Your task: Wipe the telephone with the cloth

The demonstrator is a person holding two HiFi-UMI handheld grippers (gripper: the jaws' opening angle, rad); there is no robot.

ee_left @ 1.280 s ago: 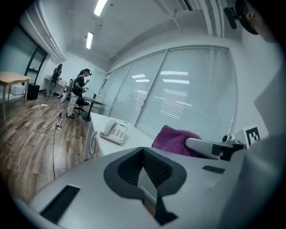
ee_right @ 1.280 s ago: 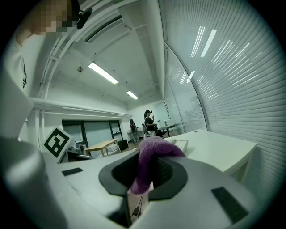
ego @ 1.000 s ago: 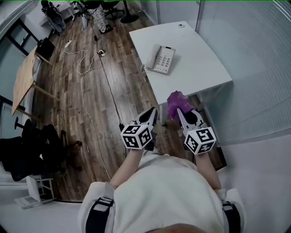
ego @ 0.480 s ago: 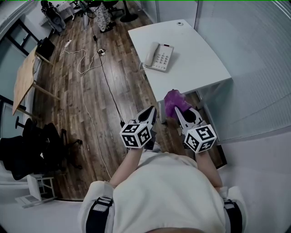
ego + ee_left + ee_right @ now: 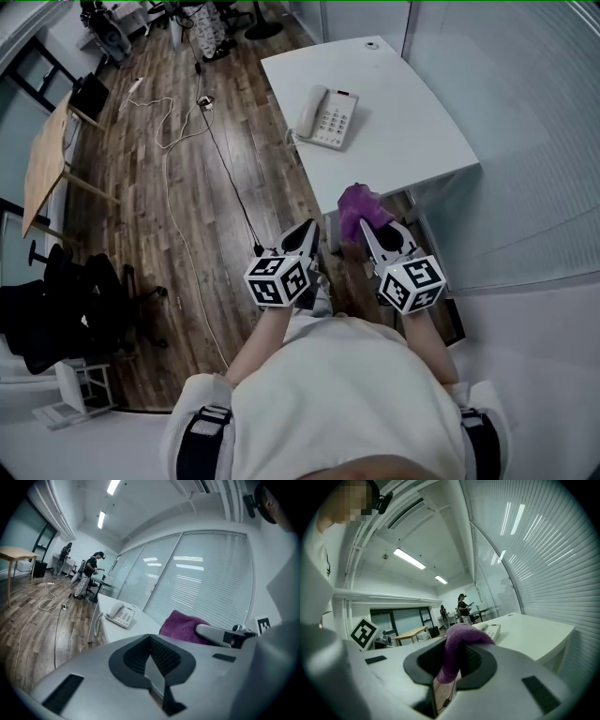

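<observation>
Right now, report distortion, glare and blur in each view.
Head view: wide-angle bend curves the table edges, sharp overall. Left gripper view: fisheye, dark corners, bright reflections on the glass wall. Right gripper view: fisheye too, cloth looming large up close.

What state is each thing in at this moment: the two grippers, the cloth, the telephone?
Left gripper: shut, nothing between its jaws.
Right gripper: shut on the purple cloth.
Purple cloth: bunched up, pinched in the right gripper, well apart from the telephone.
Telephone: handset on its cradle, lying on the white table, not yet touched.
</observation>
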